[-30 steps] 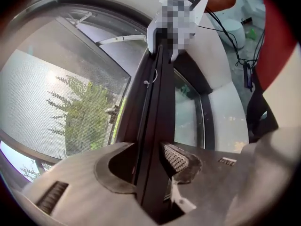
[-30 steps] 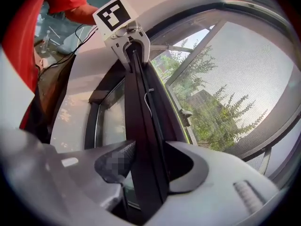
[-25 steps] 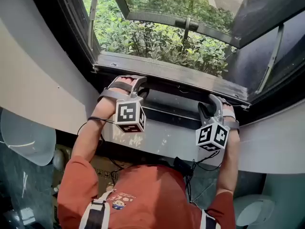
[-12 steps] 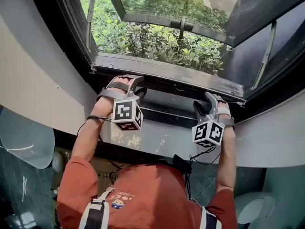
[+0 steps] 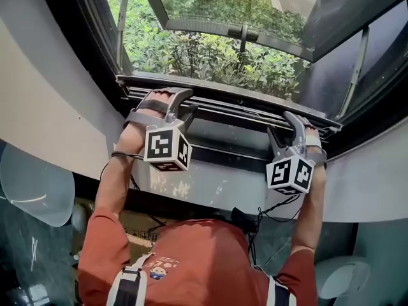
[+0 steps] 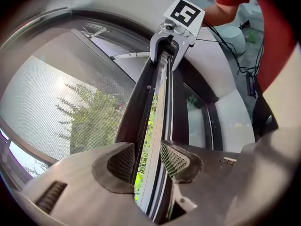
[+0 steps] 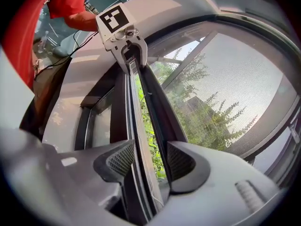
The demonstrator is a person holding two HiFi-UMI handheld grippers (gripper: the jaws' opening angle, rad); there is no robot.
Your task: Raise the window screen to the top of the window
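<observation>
The window screen's dark bottom rail (image 5: 233, 105) runs across the opening in the head view, a little above the sill. My left gripper (image 5: 178, 105) clamps it near its left end and my right gripper (image 5: 294, 125) near its right end. In the left gripper view the rail (image 6: 157, 102) passes between the pads of the left gripper (image 6: 146, 160), which press on it, and the right gripper (image 6: 175, 29) holds its far end. The right gripper view mirrors this: rail (image 7: 136, 107) between the right gripper's (image 7: 150, 163) pads, left gripper (image 7: 123, 34) beyond. Grey mesh (image 7: 235, 93) hangs above the rail.
A pale grey sill (image 5: 210, 183) lies under the rail. The dark window frame (image 5: 95, 37) flanks the opening, with metal stays (image 5: 121, 24) at both sides. Green shrubs (image 5: 210, 56) show outside. The person's red shirt (image 5: 197, 260) fills the lower head view.
Both grippers have gone up with the bottom rail between their jaws. The rail now sits higher above the sill, with a wider gap beneath it.
</observation>
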